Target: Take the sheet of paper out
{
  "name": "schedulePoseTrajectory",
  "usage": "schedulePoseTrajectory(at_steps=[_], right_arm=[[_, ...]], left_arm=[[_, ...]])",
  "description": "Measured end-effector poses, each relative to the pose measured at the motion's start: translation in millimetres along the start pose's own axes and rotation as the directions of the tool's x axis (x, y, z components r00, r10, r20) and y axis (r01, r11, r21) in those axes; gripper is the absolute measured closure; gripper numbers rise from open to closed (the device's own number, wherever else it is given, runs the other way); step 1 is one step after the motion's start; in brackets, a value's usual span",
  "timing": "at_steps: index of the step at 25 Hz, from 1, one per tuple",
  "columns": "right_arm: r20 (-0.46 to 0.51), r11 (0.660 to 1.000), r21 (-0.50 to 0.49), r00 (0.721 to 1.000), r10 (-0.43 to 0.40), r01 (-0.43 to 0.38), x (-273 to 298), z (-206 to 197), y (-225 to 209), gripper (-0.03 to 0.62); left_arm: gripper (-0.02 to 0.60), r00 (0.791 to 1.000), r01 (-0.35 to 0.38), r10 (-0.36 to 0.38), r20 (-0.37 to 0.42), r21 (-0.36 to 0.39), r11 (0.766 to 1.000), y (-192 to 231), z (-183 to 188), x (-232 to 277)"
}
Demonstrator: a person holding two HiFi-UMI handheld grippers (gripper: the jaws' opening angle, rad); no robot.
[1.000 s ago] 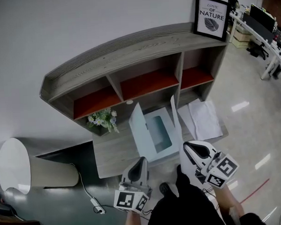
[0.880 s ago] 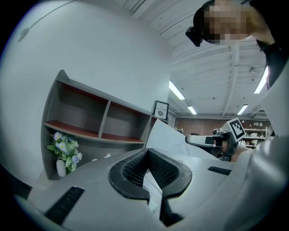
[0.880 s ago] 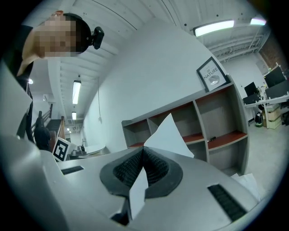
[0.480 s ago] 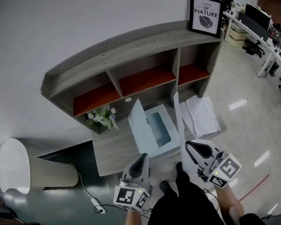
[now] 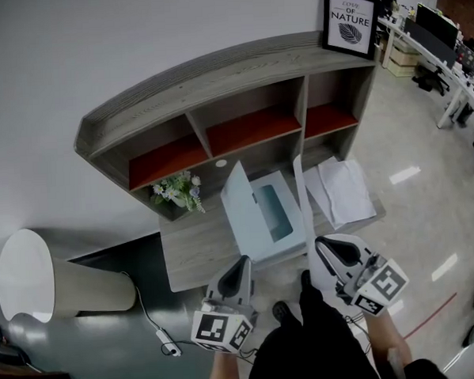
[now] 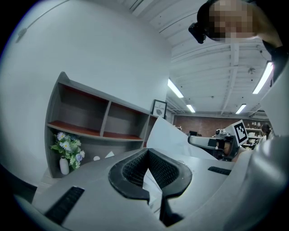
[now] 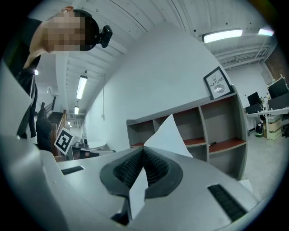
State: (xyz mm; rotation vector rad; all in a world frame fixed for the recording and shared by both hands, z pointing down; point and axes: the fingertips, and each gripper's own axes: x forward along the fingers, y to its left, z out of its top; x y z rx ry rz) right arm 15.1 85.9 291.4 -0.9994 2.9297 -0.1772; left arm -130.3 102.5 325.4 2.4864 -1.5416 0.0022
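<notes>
A white sheet of paper (image 5: 301,197) stands upright and nearly edge-on over the right side of the pale printer (image 5: 263,235). My right gripper (image 5: 323,242) is shut on its lower edge. In the right gripper view the sheet (image 7: 169,135) rises as a white point out of the closed pads of the right gripper (image 7: 143,155). My left gripper (image 5: 242,261) hovers at the printer's front edge with its jaws shut. In its own view the left gripper (image 6: 147,155) shows a white sliver at the pads that I cannot identify. The held sheet (image 6: 174,135) shows beyond them.
The printer's lid (image 5: 239,204) stands raised. It sits on a grey desk (image 5: 193,250) under a shelf unit (image 5: 215,83). A stack of paper (image 5: 344,191) lies at the right, flowers (image 5: 178,192) at the left, a framed picture (image 5: 351,20) on top. A white bin (image 5: 23,275) stands on the floor.
The sheet in my right gripper has turned more edge-on and shifted slightly with the gripper. My left gripper has stayed where it was.
</notes>
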Motion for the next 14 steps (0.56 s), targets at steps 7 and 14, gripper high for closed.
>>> schedulePoseTrajectory(at_steps=[7, 14], right_arm=[[-0.001, 1.0, -0.012, 1.0, 0.002, -0.002, -1.5, -0.1, 2.9, 0.582], [-0.007, 1.0, -0.022, 1.0, 0.002, -0.002, -5.5, 2.1, 4.9, 0.582]], left_arm=[[0.569, 1.0, 0.002, -0.002, 0.004, -0.001, 1.0, 0.6, -1.2, -4.3], [0.569, 1.0, 0.006, -0.006, 0.006, -0.01, 1.0, -1.8, -2.8, -3.9]])
